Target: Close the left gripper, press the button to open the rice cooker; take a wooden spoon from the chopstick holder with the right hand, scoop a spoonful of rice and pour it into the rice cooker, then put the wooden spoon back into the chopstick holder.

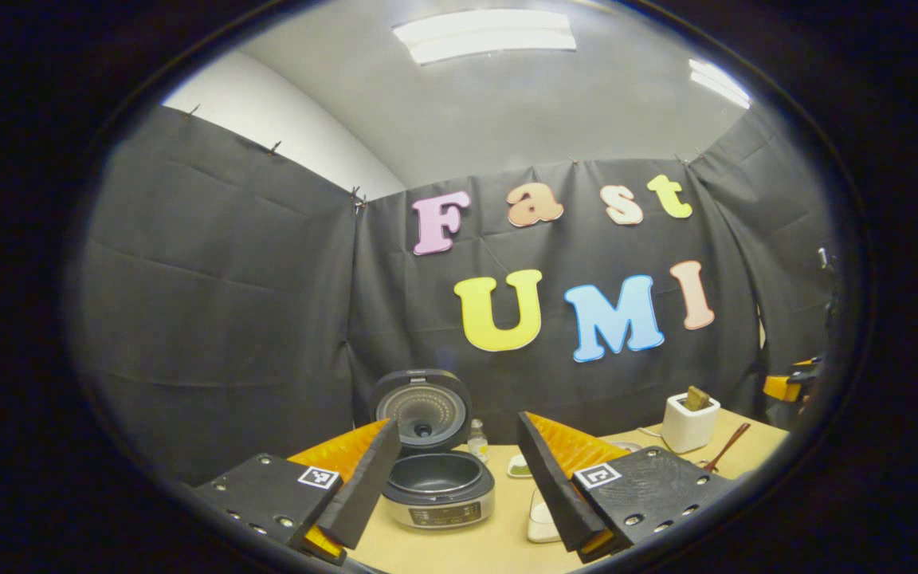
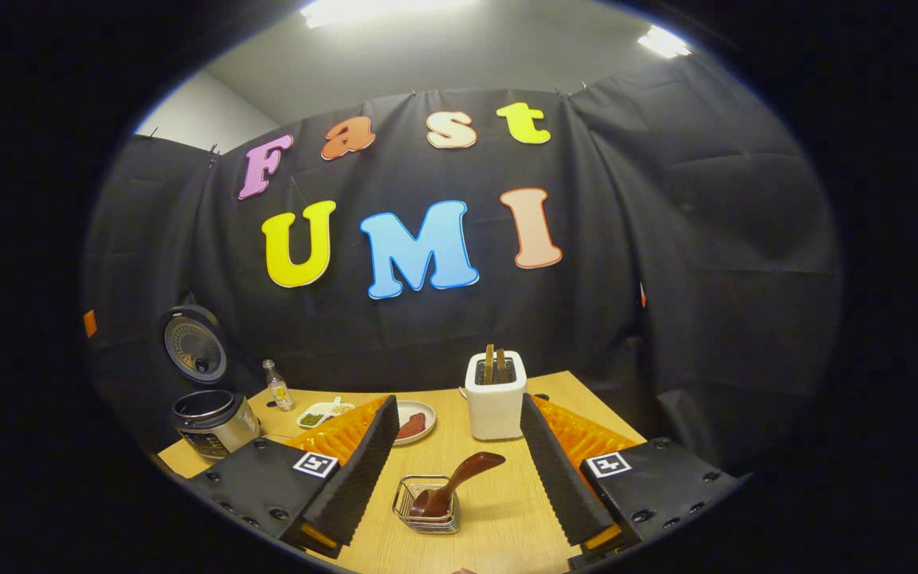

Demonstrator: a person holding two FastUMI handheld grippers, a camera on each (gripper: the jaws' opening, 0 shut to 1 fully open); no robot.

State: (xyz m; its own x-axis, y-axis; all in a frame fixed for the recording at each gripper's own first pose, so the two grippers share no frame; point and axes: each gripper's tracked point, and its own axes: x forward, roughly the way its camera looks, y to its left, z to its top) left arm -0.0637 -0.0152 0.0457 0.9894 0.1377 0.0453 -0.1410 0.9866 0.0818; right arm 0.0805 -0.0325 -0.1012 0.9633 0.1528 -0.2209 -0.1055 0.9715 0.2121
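The rice cooker (image 2: 216,422) stands at the far left of the table (image 2: 499,510) with its round lid up. In the left gripper view the rice cooker (image 1: 437,488) shows a dark pot inside, and I cannot tell if anything is in it. Right of the rice cooker stands a small bottle (image 2: 276,386). Right of the bottle sits a little white dish (image 2: 317,415) with something green in it, then a round plate (image 2: 415,422) with something dark red on it. Farther right of the rice cooker, near the front, is a small wire basket (image 2: 427,504), and the wooden spoon (image 2: 453,482) rests in it with its handle leaning up to the right. Behind the basket stands the white chopstick holder (image 2: 496,405) with two brown sticks poking out of its top.

The table is light wood. Black cloth hangs all around it, and bright lights glow on the grey ceiling.

The left gripper (image 1: 455,490) has its fingers spread wide, holding nothing, with the rice cooker between them farther off. The right gripper (image 2: 455,478) is spread wide too, holding nothing, with the basket and spoon between its fingers but not touching them.
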